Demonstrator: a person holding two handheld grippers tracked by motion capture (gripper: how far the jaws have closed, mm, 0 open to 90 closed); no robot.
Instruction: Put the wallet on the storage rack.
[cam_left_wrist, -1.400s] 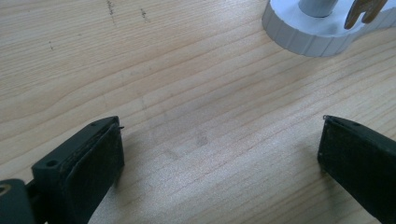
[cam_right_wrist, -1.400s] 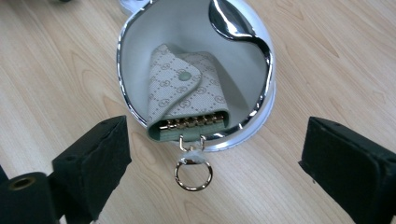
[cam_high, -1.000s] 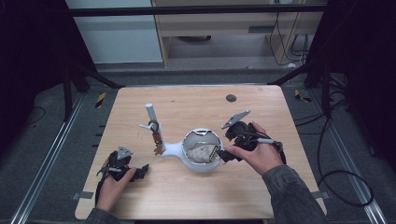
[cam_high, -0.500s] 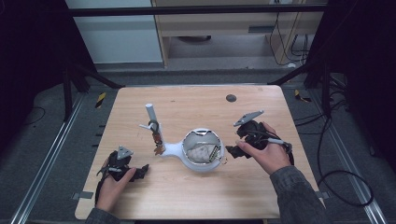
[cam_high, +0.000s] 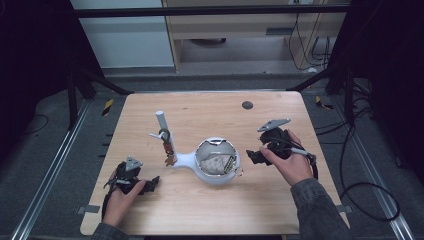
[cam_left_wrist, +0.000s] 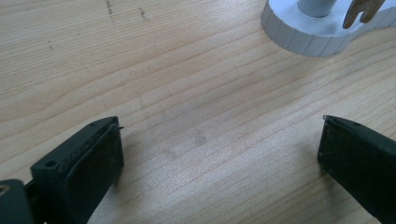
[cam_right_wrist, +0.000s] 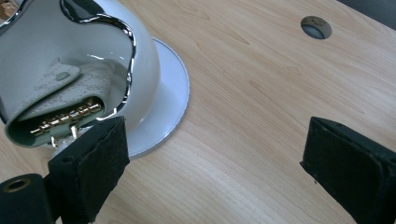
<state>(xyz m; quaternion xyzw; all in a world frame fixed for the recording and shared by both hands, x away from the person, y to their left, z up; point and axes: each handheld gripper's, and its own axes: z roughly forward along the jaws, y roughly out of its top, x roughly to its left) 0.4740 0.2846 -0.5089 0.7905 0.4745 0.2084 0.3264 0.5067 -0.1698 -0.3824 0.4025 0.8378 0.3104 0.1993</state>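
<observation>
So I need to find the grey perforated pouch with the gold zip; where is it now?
In the high view, the grey perforated pouch with the gold zip lies inside the white round bowl at the table's middle, just left of the right claw.

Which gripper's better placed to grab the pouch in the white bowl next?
Right, probably. The right gripper sits just beside the bowl, jaws open, and the pouch lies close ahead in its own view. The left gripper rests near the table's front edge, farther off.

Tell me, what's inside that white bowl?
Inside the white bowl lies a folded pale strap or pouch with gold metal fittings. Whatever sits beneath it is covered.
</observation>
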